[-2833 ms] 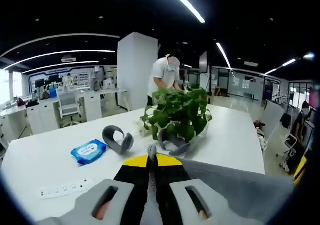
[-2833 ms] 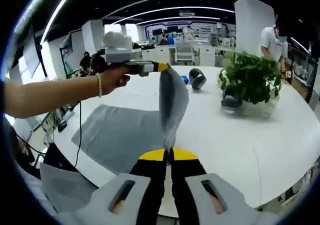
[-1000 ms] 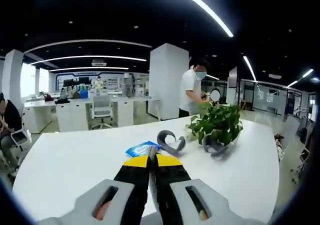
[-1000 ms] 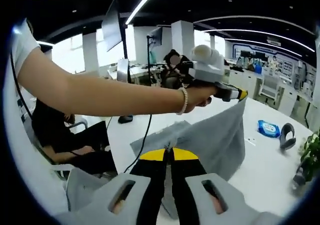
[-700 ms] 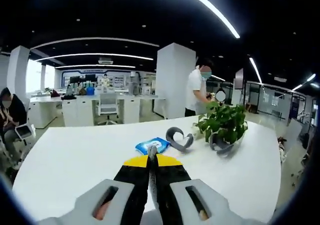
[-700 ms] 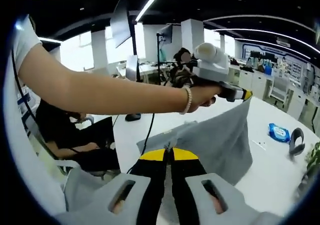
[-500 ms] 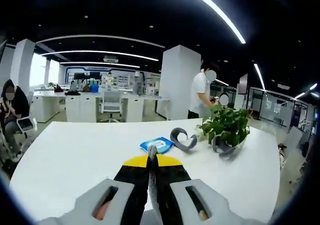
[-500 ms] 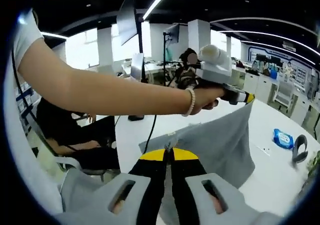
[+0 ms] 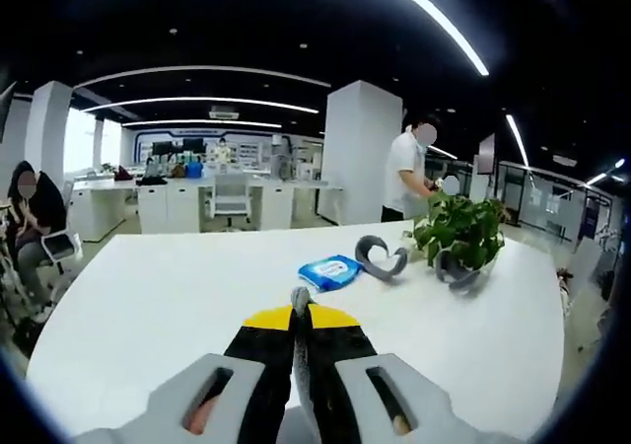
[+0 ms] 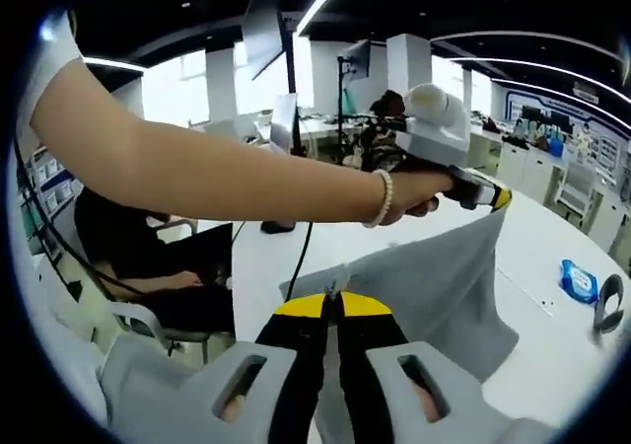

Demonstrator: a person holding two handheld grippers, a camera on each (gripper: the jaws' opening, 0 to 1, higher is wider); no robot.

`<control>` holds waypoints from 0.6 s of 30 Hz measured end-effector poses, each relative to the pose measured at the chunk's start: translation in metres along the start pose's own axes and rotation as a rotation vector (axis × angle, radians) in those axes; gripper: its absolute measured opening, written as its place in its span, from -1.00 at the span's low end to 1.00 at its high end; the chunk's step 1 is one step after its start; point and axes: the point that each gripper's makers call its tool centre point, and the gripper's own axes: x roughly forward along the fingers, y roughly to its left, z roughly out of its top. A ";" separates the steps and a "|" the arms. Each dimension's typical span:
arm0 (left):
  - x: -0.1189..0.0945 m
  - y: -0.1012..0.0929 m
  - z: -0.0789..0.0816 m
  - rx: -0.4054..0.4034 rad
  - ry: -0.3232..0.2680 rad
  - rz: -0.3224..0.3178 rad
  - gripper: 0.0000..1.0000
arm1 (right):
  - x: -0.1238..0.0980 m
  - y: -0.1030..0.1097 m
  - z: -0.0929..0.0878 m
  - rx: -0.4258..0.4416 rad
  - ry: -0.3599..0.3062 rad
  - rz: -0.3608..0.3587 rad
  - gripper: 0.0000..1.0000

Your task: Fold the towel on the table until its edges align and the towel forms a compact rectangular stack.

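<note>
Towel (image 10: 434, 296): plain grey cloth, lifted off the white table (image 9: 148, 306) and hanging as a taut sheet between both grippers. The right gripper (image 10: 335, 301) is clamped on one corner, jaws together. The left gripper (image 9: 300, 306), held in a hand (image 10: 409, 192), pinches the opposite corner, its jaws closed on the cloth.

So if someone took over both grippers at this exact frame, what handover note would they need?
Left gripper: shut on the towel, pinching one corner; in the right gripper view it is held up by a hand.
Right gripper: shut on the towel's other corner.
The towel hangs lifted between them over the white table; a wipes pack and a potted plant sit farther off.
Done: both corners gripped and raised.
Left: lay it over so edges align, repeat folds to a compact rectangle.
</note>
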 end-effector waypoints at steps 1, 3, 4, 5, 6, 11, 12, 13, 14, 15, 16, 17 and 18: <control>0.001 0.002 -0.003 0.002 0.004 0.000 -0.93 | 0.005 0.000 -0.002 -0.001 0.001 0.004 -0.99; 0.001 0.007 -0.012 0.004 0.015 0.000 -0.93 | 0.013 0.001 -0.007 -0.001 -0.001 0.011 -0.99; 0.001 0.011 -0.016 0.006 0.018 0.002 -0.93 | 0.016 0.001 -0.009 0.000 -0.002 0.015 -0.99; 0.001 0.012 -0.018 0.007 0.019 0.003 -0.93 | 0.021 0.001 -0.012 0.004 -0.003 0.021 -0.99; 0.001 0.016 -0.022 0.006 0.022 0.005 -0.93 | 0.023 0.001 -0.013 0.006 -0.002 0.024 -0.99; 0.001 0.032 -0.041 -0.027 0.034 0.019 -0.93 | 0.037 0.001 -0.021 0.015 -0.001 0.045 -0.98; 0.000 0.035 -0.044 -0.030 0.036 0.022 -0.93 | 0.040 0.000 -0.022 0.021 -0.004 0.050 -0.98; 0.000 0.038 -0.047 -0.033 0.041 0.027 -0.93 | 0.042 0.000 -0.023 0.027 -0.003 0.056 -0.98; 0.000 0.042 -0.052 -0.038 0.049 0.038 -0.93 | 0.045 0.000 -0.025 0.034 -0.003 0.060 -0.98; 0.000 0.046 -0.055 -0.038 0.055 0.043 -0.93 | 0.048 0.000 -0.026 0.036 -0.006 0.063 -0.98; -0.001 0.049 -0.059 -0.043 0.056 0.046 -0.93 | 0.050 0.000 -0.026 0.037 -0.007 0.066 -0.98; -0.001 0.051 -0.062 -0.047 0.058 0.049 -0.93 | 0.052 0.000 -0.028 0.039 -0.007 0.068 -0.98; -0.001 0.054 -0.065 -0.048 0.062 0.053 -0.93 | 0.056 0.000 -0.030 0.039 -0.001 0.072 -0.98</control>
